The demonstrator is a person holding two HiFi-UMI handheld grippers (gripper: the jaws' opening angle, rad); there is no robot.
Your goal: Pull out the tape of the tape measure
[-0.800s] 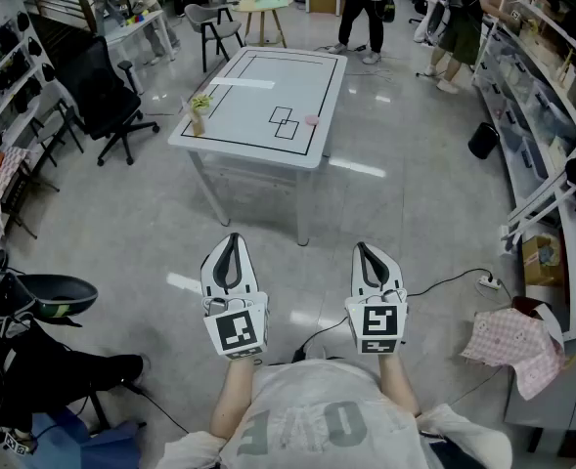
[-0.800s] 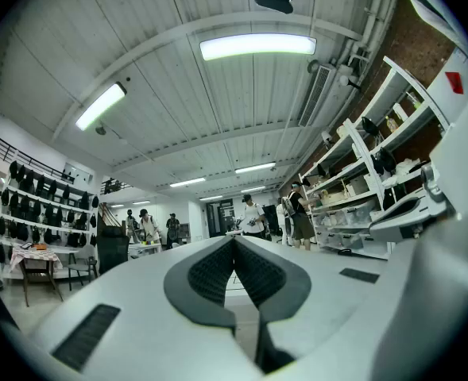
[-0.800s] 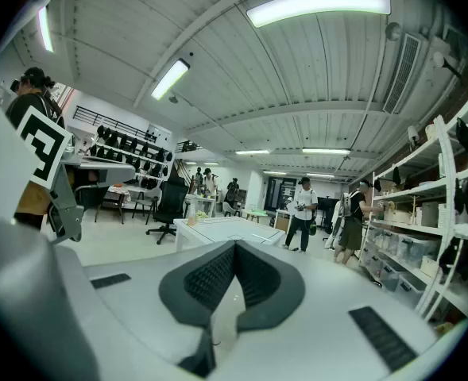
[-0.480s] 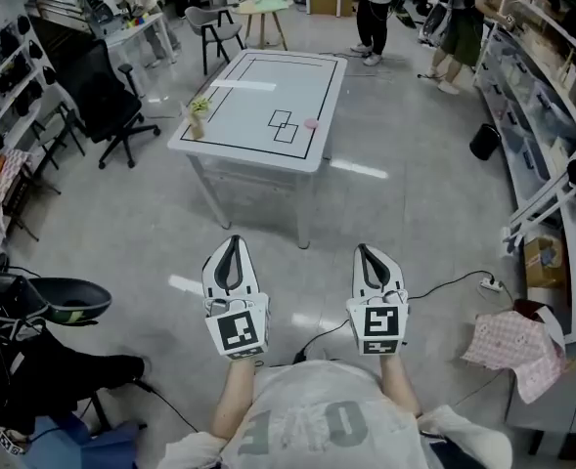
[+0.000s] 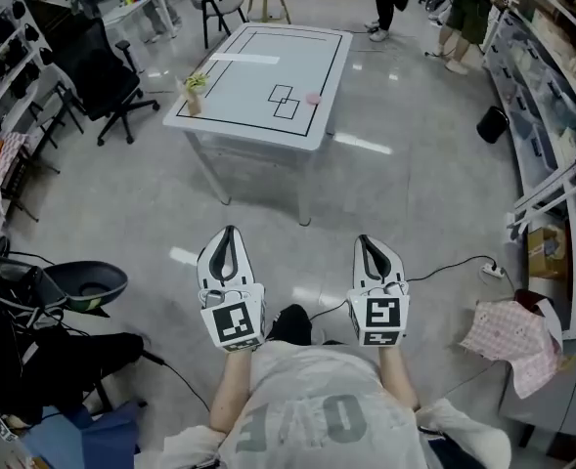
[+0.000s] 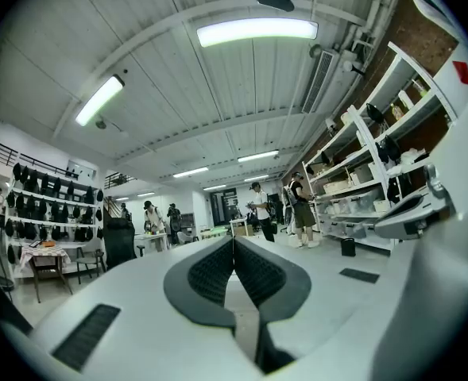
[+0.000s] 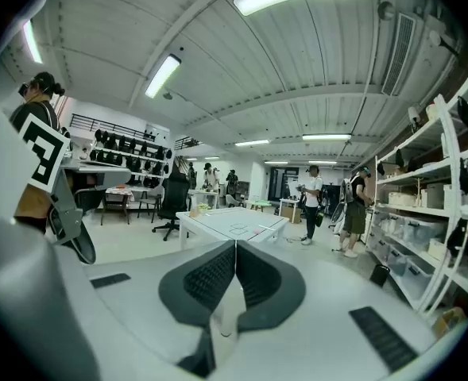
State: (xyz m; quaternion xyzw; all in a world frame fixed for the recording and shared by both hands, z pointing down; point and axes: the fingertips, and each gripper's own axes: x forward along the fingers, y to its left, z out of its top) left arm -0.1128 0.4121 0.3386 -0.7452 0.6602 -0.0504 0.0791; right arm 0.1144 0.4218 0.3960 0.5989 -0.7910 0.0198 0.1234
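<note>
White table (image 5: 239, 106), small pink object (image 5: 313, 97) on it, well ahead of left gripper (image 5: 230, 233), right gripper (image 5: 364, 240) — both closed, empty.

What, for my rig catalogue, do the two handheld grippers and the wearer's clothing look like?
Both the left gripper and right gripper have white shells tapering to a point, black ribbed pads lining the jaws, and a white cube bearing a black square marker. The person wears a light grey short-sleeved T-shirt.

Pink thing (image 5: 313, 97) on the white table (image 5: 239, 91) is too small to identify
</note>
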